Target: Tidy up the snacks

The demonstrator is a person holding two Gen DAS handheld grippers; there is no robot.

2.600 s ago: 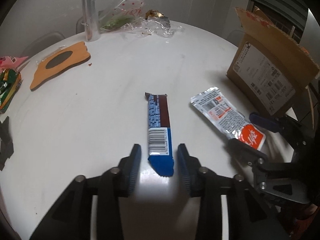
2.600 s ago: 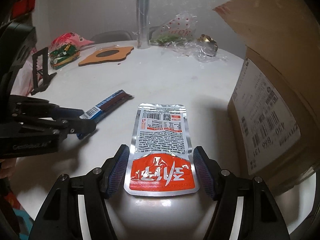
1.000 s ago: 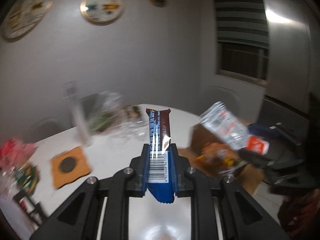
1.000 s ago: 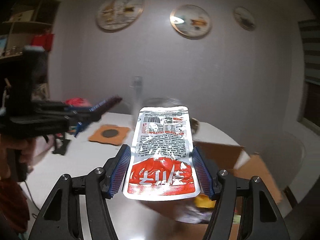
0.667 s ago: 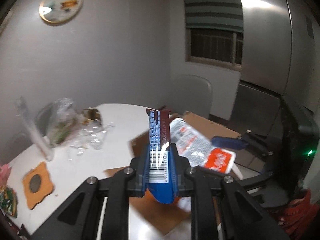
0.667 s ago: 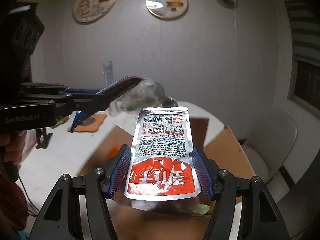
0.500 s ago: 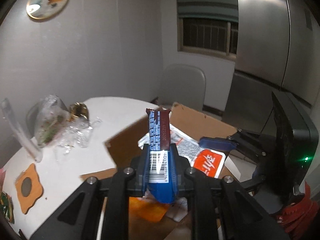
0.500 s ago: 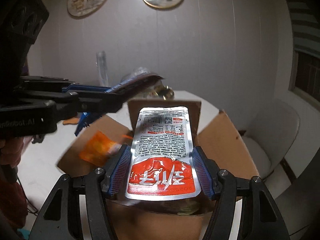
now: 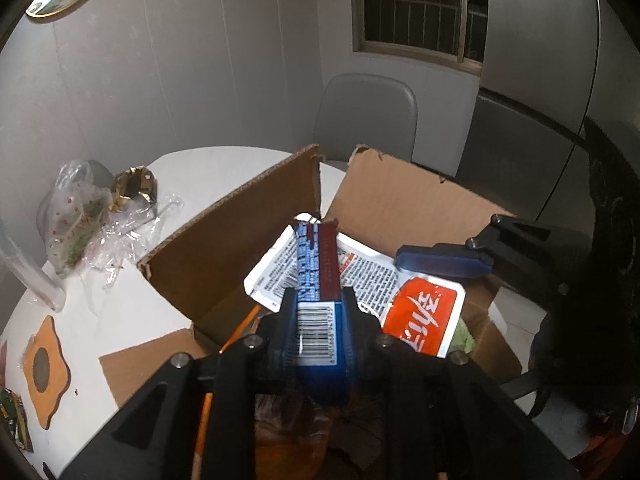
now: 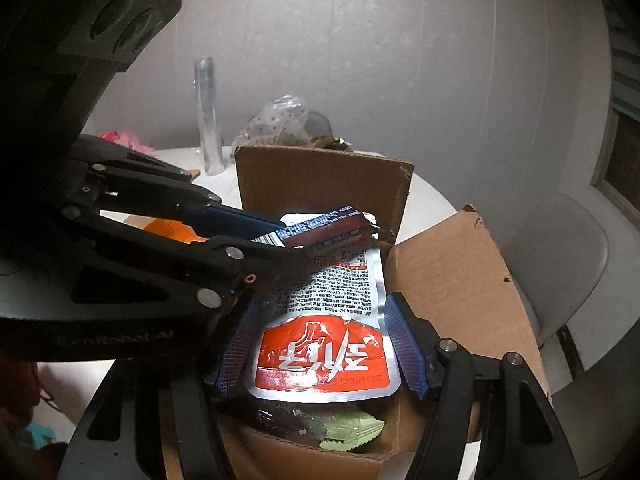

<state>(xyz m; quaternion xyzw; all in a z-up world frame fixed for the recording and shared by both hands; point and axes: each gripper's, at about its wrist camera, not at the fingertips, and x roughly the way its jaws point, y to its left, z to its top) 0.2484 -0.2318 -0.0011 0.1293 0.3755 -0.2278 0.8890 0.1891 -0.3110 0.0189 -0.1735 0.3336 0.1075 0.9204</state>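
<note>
While our left gripper (image 9: 318, 330) pinches the bar (image 9: 316, 276) and our right gripper (image 10: 320, 350) clamps the pouch (image 10: 328, 320) between its jaws, both over the box (image 9: 404, 200), we judge release comes next.

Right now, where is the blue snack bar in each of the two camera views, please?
Left wrist view: the blue snack bar stands at the lower centre, clamped in the left gripper, in front of the silver-and-red pouch.
Right wrist view: the bar enters from the left at mid-height, lying across the pouch's top.
Shared landmark: the open cardboard box, below both snacks.
</note>
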